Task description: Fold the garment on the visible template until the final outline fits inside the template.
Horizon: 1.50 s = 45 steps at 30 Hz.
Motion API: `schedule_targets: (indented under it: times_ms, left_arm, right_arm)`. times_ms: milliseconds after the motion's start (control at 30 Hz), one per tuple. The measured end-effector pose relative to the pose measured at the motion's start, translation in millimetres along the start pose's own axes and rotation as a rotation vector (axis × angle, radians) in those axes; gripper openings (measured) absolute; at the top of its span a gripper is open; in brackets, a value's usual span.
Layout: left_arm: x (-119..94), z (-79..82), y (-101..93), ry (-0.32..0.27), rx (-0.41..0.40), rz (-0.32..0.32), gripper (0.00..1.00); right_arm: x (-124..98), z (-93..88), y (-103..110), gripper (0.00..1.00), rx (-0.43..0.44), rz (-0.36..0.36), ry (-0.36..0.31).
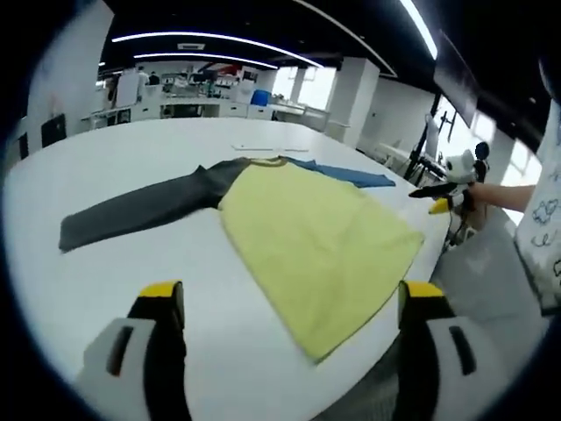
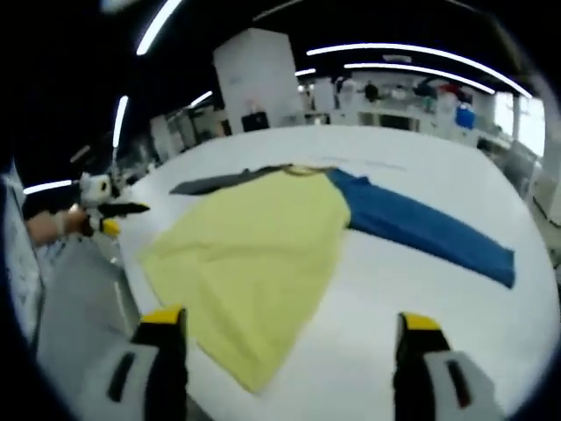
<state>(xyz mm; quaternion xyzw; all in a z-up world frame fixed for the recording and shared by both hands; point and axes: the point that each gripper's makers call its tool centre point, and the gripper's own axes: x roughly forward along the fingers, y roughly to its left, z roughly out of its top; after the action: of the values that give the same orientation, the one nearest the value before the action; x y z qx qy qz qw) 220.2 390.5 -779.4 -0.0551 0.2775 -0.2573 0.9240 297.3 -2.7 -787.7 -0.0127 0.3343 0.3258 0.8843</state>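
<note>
A long-sleeved shirt lies flat on the white table [image 1: 114, 254], its yellow body [image 1: 320, 241] spread toward the near edge. One sleeve is grey [image 1: 145, 210], the other blue [image 1: 351, 174]. My left gripper [image 1: 292, 294] hovers open just short of the hem, jaws wide apart and holding nothing. In the right gripper view the yellow body [image 2: 254, 246] has the blue sleeve [image 2: 429, 230] stretched to the right and the grey sleeve [image 2: 219, 182] behind it. My right gripper [image 2: 289, 320] is open and empty above the hem corner. Each gripper appears off the table's side in the other view: right gripper [image 1: 445, 189], left gripper [image 2: 107, 210].
Thin pale marks [image 1: 267, 147] lie on the table beyond the collar. The table's rounded edge [image 1: 438, 254] drops to grey floor [image 2: 83, 298]. A person's hand [image 1: 517, 195] and patterned clothing stand at the right. Desks and white columns [image 2: 254, 79] fill the background.
</note>
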Motion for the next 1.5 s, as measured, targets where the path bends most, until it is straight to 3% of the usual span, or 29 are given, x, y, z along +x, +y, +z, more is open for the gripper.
schedule_targets:
  times_ms: [200,333,533,700,933,1300,1400,1500]
  left_arm:
    - [0.8,4.0,-0.1,-0.023,-0.011,0.004,0.99]
    - [0.5,6.3,-0.1,-0.038,-0.022,0.012,0.99]
    - [-1.9,8.3,-0.2,-0.052,-0.045,0.025,0.97]
    - [-7.8,13.7,1.8,-0.08,-0.082,0.044,0.97]
    - [-16.8,17.4,7.8,-0.108,-0.122,0.07,0.96]
    - [-29.2,11.1,9.8,-0.112,-0.188,0.1,0.94]
    - [-30.5,9.8,11.2,-0.099,-0.19,0.108,0.94]
    - [-31.4,12.7,9.7,-0.098,-0.191,0.111,0.93]
  right_arm:
    - [-9.3,23.2,-46.0,0.95,0.087,-0.076,-0.075]
    - [-19.5,38.7,-90.7,0.97,0.174,-0.154,-0.145]
    - [-34.7,50.3,-152.9,0.95,0.218,-0.287,-0.194]
    - [-37.9,52.2,-190.7,0.84,0.205,-0.361,-0.191]
    - [-27.1,44.6,-221.5,0.7,0.251,-0.415,-0.183]
    - [-26.3,20.8,-261.8,0.41,0.429,-0.53,-0.18]
    - [-21.6,13.2,-268.6,0.33,0.403,-0.547,-0.139]
    - [-16.7,6.9,-292.7,0.3,0.423,-0.549,-0.125]
